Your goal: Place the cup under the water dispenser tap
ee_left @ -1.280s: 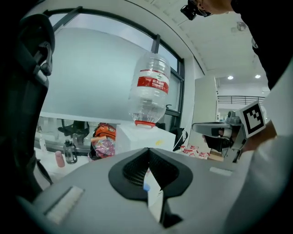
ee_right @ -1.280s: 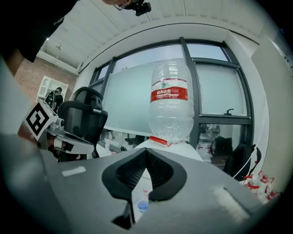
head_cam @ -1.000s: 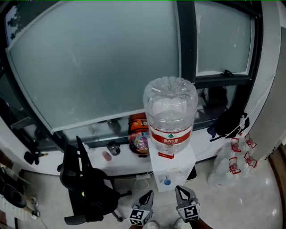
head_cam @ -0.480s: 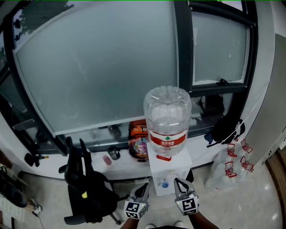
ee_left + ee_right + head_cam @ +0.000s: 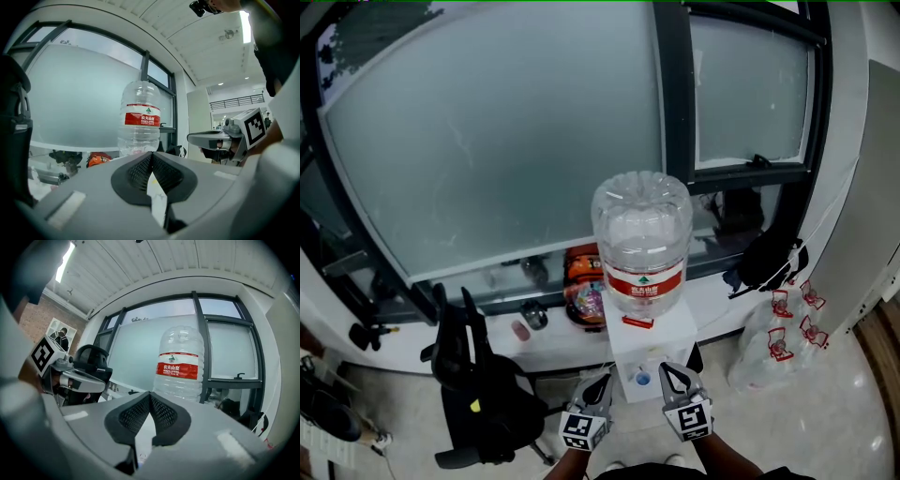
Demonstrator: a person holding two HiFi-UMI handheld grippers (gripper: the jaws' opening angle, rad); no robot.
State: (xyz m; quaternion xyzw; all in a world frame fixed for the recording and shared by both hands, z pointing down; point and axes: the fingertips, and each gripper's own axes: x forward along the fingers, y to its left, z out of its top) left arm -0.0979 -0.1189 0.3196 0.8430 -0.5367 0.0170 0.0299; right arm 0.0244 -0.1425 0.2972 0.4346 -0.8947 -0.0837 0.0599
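The water dispenser (image 5: 649, 349) is a white box with a big clear bottle (image 5: 641, 246) carrying a red label on top. A small blue tap (image 5: 643, 379) sits on its front. My left gripper (image 5: 598, 392) and right gripper (image 5: 675, 380) are held level side by side just in front of it, both shut with nothing between the pads. In the left gripper view my left gripper (image 5: 151, 153) faces the bottle (image 5: 139, 123). The right gripper (image 5: 150, 393) faces the bottle (image 5: 180, 364) too. No cup shows in any view.
A black office chair (image 5: 478, 384) stands left of the dispenser. Behind it a windowsill (image 5: 546, 339) holds an orange bag (image 5: 584, 286) and small items. A black bag (image 5: 764, 262) and white plastic bags (image 5: 778, 342) lie to the right, beside a grey wall.
Both grippers have risen a little and sit closer in front of the dispenser. Both stay shut and empty.
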